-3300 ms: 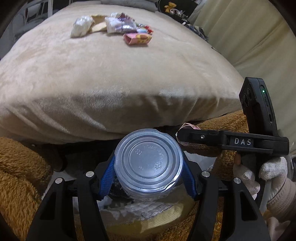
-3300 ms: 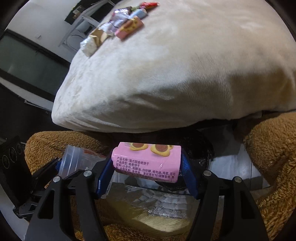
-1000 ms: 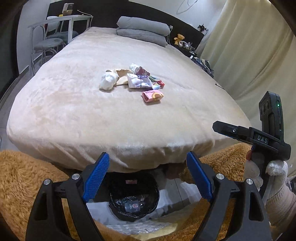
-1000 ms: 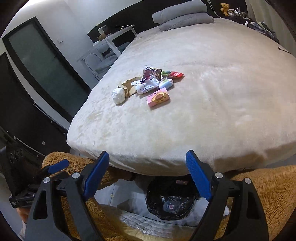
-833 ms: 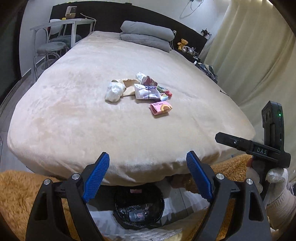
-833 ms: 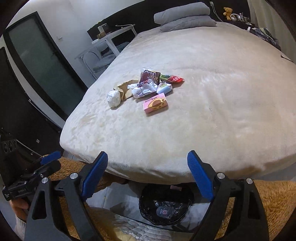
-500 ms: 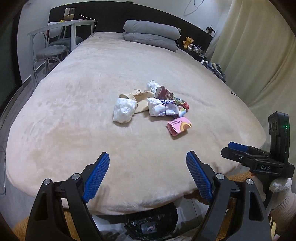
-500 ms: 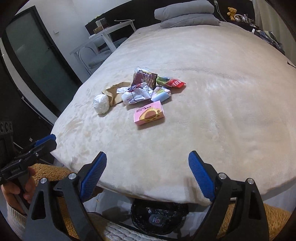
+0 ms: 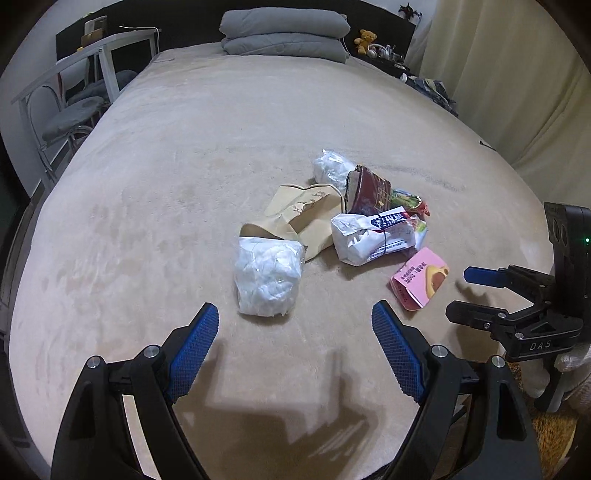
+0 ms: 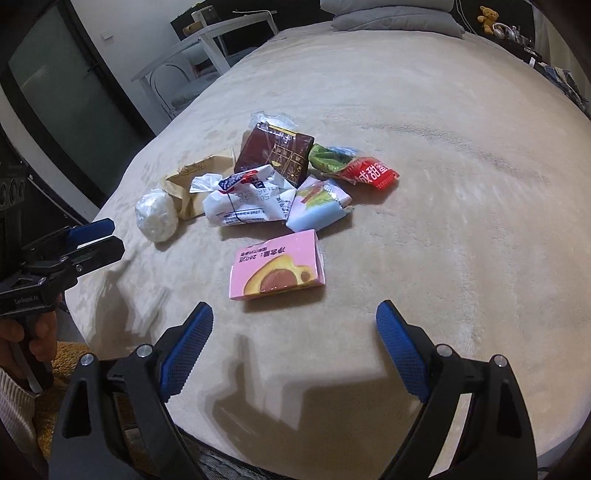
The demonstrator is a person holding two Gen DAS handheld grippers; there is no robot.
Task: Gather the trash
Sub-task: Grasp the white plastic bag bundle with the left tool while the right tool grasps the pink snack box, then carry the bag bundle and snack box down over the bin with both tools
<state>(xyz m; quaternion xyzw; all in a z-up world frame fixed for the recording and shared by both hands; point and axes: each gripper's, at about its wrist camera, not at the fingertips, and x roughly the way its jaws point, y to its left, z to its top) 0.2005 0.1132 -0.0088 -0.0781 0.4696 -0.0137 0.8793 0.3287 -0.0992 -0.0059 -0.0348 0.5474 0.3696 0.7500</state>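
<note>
Trash pile lay on bed, ahead of both grippers. Left gripper wide open, empty, facing white wad; right gripper likewise before pink box. Approach step; next, lower and straddle.

"DAS" on the right claw, "260" upside down on pink box, "50" on white wrapper

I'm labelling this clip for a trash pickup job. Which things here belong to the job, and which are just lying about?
Belongs to the job:
- pink snack box
- white plastic wad
- white printed wrapper
- brown paper bag
- maroon packet
- red and green wrapper
- left claw and right claw, both open

Just lying about:
- grey pillows
- teddy bear
- chairs
</note>
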